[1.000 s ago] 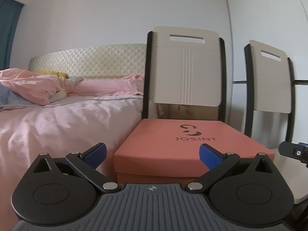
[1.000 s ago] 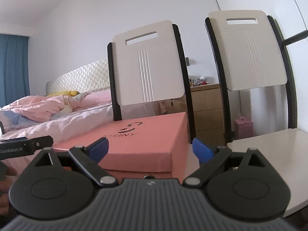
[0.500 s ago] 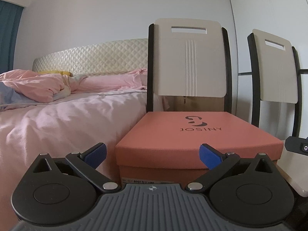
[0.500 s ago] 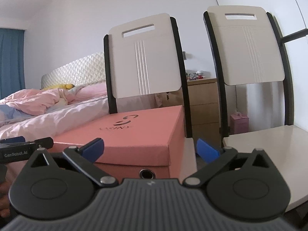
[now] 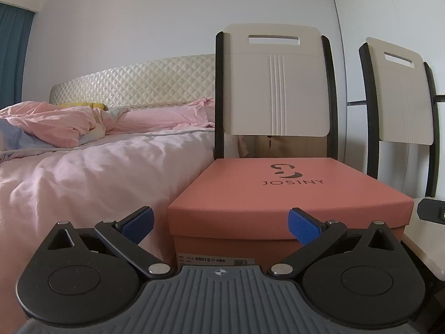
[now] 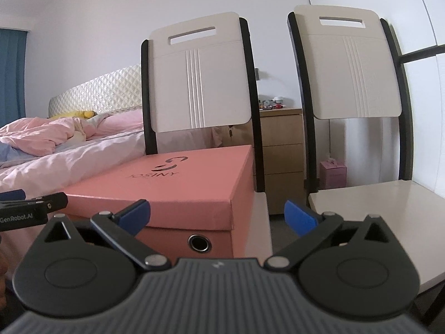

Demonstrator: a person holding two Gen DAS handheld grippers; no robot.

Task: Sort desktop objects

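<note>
The salmon-pink shoebox [image 5: 289,192] sits right there on the seat of the left chair [image 6: 258,222], filling most of it, its back edge close under the cream backrest. Printed on the lid in dark letters: "JOSINY", with a curled logo above it. On the short end facing the left gripper [image 5: 219,222] there's a white sticker at the bottom edge, and "80015" is about all that reads clearly; the rest is too small. Round the corner, the side facing the right gripper [image 6: 217,217] has a metal-ringed hole low down. The lid is on, edges crisp, corners square.

Both grippers hang just short of the box, blue pads spread wide, nothing between them. The right one's jaws have just been opening, and now stand as wide as they go. In the right wrist view the other tool's black arm pokes in from the left, lettered "GenRobot.AI". The second chair [image 6: 370,211] stands beside the first.
</note>
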